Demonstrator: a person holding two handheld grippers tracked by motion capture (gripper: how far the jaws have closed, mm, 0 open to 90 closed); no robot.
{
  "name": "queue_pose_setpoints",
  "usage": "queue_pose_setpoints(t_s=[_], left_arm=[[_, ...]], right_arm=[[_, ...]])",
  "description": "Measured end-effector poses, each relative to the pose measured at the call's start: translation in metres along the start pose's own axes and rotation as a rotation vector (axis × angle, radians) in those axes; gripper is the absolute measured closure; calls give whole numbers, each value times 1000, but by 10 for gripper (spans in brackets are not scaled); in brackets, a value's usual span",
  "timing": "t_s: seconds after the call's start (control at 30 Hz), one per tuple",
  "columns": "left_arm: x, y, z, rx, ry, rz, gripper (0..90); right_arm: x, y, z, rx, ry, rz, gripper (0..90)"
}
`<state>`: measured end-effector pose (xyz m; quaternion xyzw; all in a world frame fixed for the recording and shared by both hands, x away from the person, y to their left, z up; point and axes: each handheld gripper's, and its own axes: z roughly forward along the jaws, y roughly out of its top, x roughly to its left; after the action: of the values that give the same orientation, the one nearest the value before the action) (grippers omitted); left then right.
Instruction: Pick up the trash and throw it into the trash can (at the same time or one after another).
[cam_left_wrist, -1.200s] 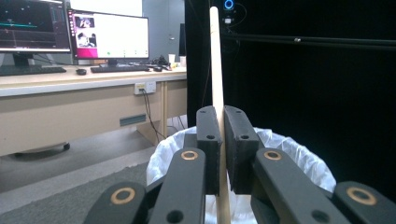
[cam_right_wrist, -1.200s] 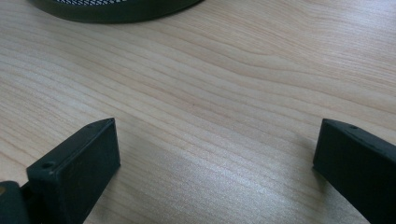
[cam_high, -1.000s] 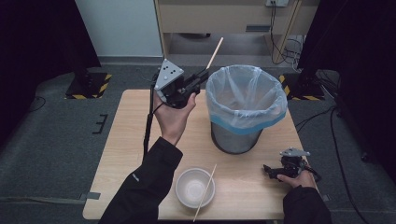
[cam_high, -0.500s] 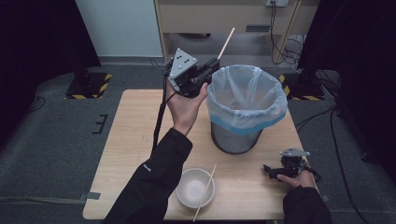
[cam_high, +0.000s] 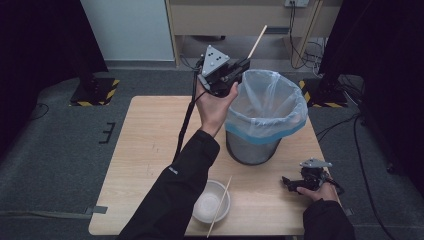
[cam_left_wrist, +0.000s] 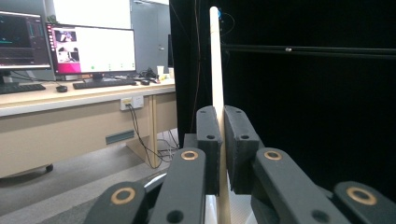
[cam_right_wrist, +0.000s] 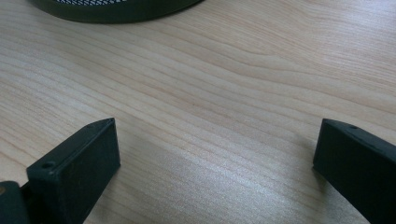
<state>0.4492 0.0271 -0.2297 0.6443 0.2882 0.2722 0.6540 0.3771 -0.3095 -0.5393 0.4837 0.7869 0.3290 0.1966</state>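
High view: left claw (cam_high: 239, 67) clamped on chopstick (cam_high: 257, 42), seemingly higher, nearer bin (cam_high: 265, 117); right claw (cam_high: 290, 183) apart.

black sleeves (cam_high: 175, 200); black claws (cam_left_wrist: 222, 135), brass rivets; grey triangular plate (cam_high: 215, 59)

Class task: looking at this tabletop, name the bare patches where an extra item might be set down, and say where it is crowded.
Free: the table's whole left half, bordered by the sleeve, and the strip between the bin and the right gripper. Crowded: the near middle, with the bowl and the chopstick across it.
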Motion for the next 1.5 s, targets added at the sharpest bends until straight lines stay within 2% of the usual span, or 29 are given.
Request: queue_pose_setpoints(t_s=[0.5,0.6,0.67,0.7,0.77,0.87,1.0,1.3,1.4,1.5], left_arm=[[-6,-1,38,28,-16,8,851],[-6,0,44,42,-18,36,849],[-4,-1,49,23,-36,37,785],[-3,-1,50,16,-41,34,688],[-2,-2,48,19,-54,20,692],[-1,-2,40,34,-63,15,671],[2,0,21,43,-73,14,642],[10,3,-47,57,-55,50,590],[12,1,-70,55,-61,33,565],[11,-4,-92,59,-57,52,551]], right_arm=[[0,0,0,2,0,-1,7],[0,0,0,2,0,0,7],[0,0,0,2,0,0,7],[0,0,0,2,0,0,7],[0,0,0,2,1,-1,7],[0,0,0,2,5,-3,7],[1,0,0,0,6,-3,7],[0,0,0,0,5,-3,7],[0,0,0,0,5,-3,7],[0,0,0,0,5,-3,7]])
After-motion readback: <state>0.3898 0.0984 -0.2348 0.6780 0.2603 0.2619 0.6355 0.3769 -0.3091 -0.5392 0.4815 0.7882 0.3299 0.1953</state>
